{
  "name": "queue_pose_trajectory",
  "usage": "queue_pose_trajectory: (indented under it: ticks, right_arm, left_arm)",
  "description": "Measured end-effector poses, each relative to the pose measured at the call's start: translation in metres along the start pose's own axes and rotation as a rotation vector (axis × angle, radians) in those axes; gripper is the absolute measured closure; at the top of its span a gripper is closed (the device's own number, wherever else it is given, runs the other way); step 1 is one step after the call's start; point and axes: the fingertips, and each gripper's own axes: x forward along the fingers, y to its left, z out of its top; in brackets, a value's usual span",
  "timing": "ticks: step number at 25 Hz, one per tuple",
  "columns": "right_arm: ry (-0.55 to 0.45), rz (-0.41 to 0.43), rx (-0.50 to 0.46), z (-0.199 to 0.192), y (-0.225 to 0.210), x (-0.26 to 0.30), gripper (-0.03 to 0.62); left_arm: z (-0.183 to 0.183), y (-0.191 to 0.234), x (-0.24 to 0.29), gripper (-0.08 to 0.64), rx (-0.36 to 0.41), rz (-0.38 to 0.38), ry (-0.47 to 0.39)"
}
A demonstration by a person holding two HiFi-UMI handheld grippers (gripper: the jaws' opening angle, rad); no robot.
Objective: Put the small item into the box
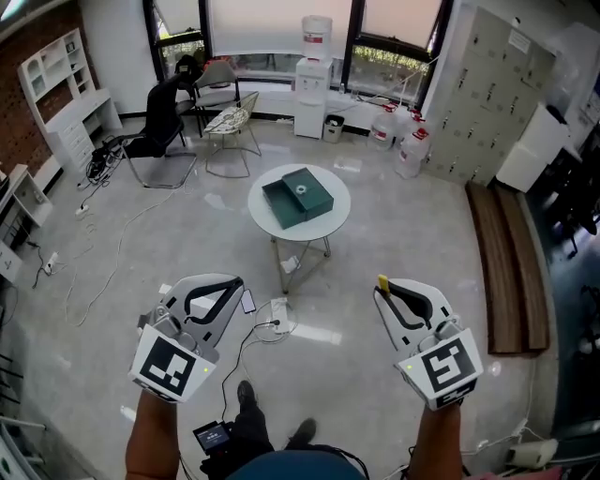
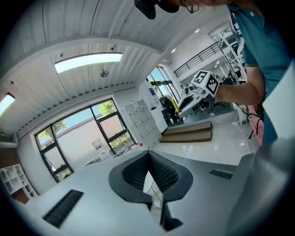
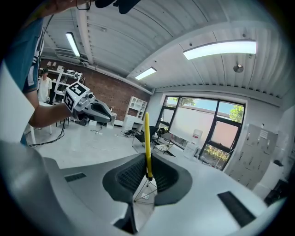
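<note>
The slim yellow stick [image 3: 146, 140] runs lengthwise along the right gripper [image 3: 148, 177], whose jaws clamp its dark lower end; it points out past the jaw tips; the left gripper [image 2: 150, 159] is closed on nothing. The head view shows only a yellow stub; the dark green flat box [image 1: 298, 197] lies well ahead on the round white tabletop [image 1: 330, 225].

We see a bright, evenly daylit room. The tall dark-framed windows [image 1: 272, 28] burn out to white in the head view. The glossy pale grey floor [image 1: 403, 253] shows patches of glare, and shadows under the round white tabletop [image 1: 319, 228] are faint. In both gripper views long white ceiling strip lights [image 2: 87, 62] glow, straight lines bow strongly, and the corners fall off to black.
</note>
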Motion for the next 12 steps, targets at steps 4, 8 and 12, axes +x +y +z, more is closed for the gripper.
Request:
queue_pose_trajectory:
  ticks: [4,8,12]
  right_arm:
    - [0.041,-0.066,0.021,0.017,-0.025,0.023,0.529]
    - [0.057,-0.110,0.021,0.043,-0.025,0.063,0.528]
    - [0.078,-0.143,0.031,0.068,-0.013,0.108,0.529]
  left_arm:
    - [0.001,0.042,0.030,0.541,0.005,-0.059,-0.042]
    - [-0.017,0.091,0.037,0.542,0.013,-0.101,-0.076]
    - [-0.043,0.140,0.033,0.542,0.014,-0.125,-0.104]
